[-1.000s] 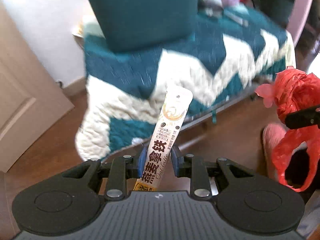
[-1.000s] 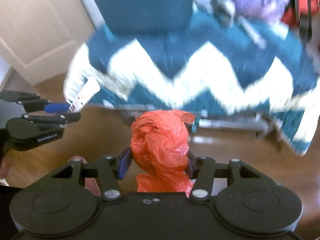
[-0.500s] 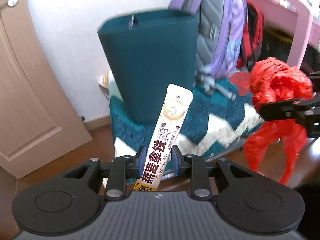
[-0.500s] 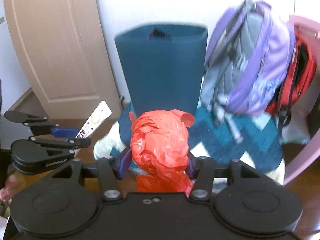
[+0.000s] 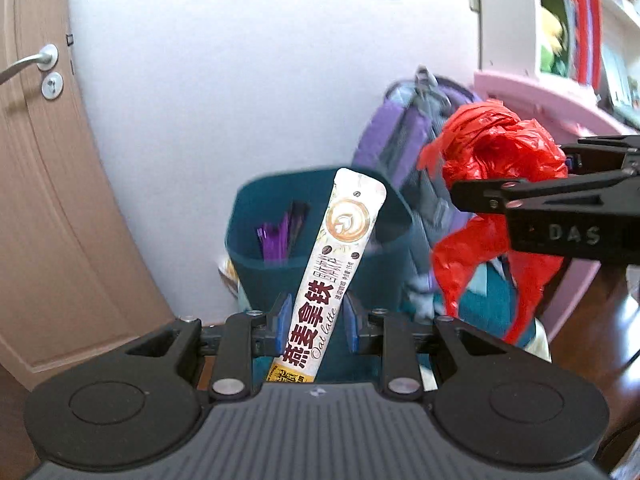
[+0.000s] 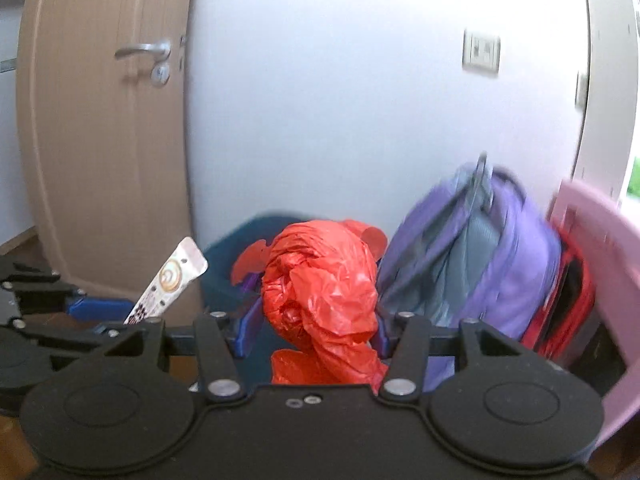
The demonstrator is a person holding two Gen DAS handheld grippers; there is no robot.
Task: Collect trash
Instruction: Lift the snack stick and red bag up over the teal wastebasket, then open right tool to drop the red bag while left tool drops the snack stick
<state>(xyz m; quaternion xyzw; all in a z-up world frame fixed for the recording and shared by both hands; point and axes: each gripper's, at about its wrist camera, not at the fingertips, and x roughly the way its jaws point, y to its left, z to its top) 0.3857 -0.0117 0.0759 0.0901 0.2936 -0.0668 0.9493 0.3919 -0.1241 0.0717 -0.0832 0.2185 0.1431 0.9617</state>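
With the sachet (image 5: 336,276) clamped in the left hand-held gripper (image 5: 314,322) and the red bag (image 6: 320,300) in the right hand-held gripper (image 6: 314,330), both before the bin (image 5: 320,240), an early release was judged likely to miss its rim.

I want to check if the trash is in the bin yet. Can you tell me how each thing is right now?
Left gripper: shut on the oat latte sachet.
Oat latte sachet: held upright, not yet binned.
Right gripper: shut on the red plastic bag.
Red plastic bag: crumpled, held in the air.
Teal bin: open-topped, purple wrapper inside.
Purple backpack: leaning beside the bin.
Door: looks closed.
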